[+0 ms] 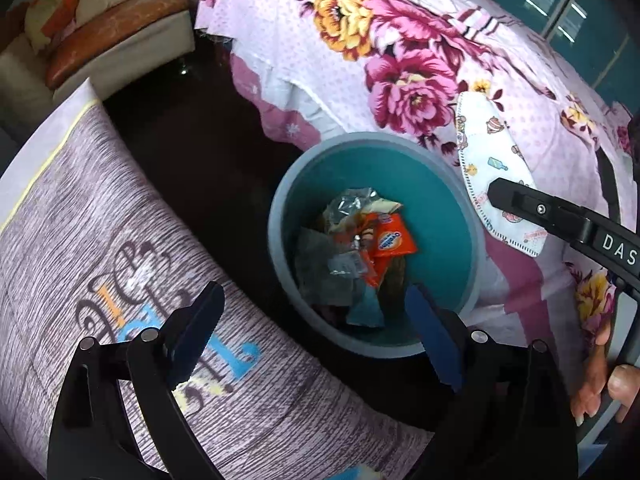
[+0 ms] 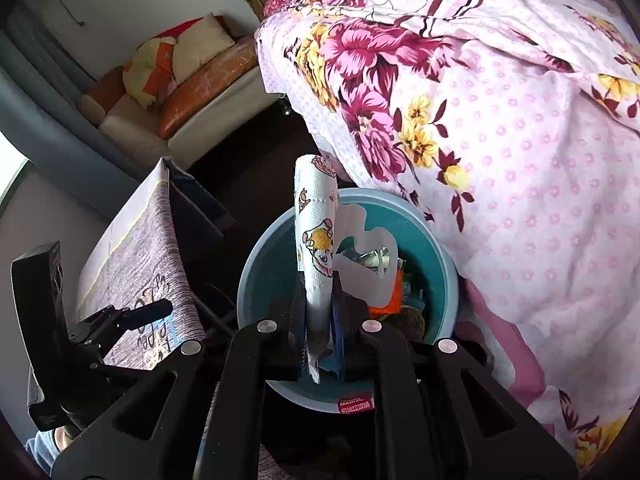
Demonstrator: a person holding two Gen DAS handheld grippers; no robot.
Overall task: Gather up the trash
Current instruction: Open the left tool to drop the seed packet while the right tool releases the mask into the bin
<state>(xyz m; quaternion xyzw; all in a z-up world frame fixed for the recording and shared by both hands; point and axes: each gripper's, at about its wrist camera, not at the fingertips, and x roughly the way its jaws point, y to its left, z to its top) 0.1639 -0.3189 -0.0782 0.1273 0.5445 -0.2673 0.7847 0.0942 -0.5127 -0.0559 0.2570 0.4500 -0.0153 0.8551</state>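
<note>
Trash already lies in the round bin [image 1: 448, 248], teal inside with a pale blue-grey rim: an orange glossy sachet [image 1: 390, 240] among crumpled clear plastic wrappers [image 1: 348, 204]. A white face mask [image 2: 316, 240], soft, folded and printed with cartoon figures, is pinched upright between the nearly closed jaws of the right gripper [image 2: 320, 312], above the bin's mouth. The left gripper [image 1: 316, 328] hangs over the bin with its jaws spread wide, nothing between them. A floral pink bedspread [image 1: 400, 40] drapes beside the bin.
</note>
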